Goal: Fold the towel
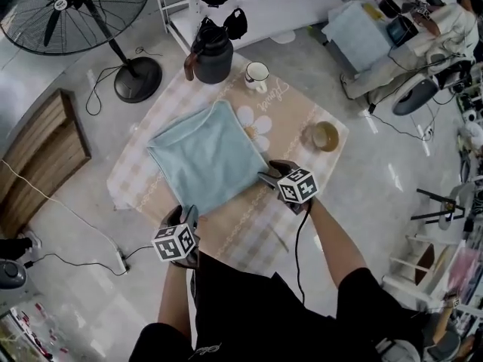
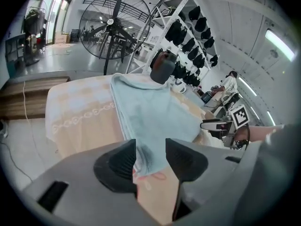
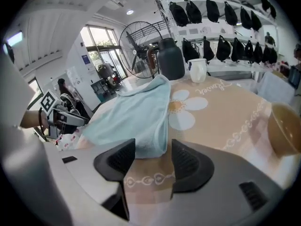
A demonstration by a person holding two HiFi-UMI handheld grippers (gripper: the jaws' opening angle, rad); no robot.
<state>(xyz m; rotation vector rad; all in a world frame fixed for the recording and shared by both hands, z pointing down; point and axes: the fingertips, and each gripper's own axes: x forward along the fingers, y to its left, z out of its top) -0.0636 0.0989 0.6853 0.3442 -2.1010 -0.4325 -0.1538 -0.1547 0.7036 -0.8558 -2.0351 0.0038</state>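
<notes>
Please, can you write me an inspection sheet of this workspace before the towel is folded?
Surface: table cloth, beige, patterned.
Job's things: light blue towel spread on it.
Clutter: dark jug and white mug beyond the towel, bowl to its right.
Tools: left tool and right tool open, each at a near towel corner.
Cables: cord from the right tool; loose cable on the floor.
Surroundings: standing fan, wooden platform, shelves of black bags.

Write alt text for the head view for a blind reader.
Seen from above, a light blue towel lies spread on a beige patterned tablecloth, with the person's left gripper and right gripper at its two near corners. Also on the cloth are a dark jug, a white mug and a tan bowl; a floor fan stands nearby.
</notes>
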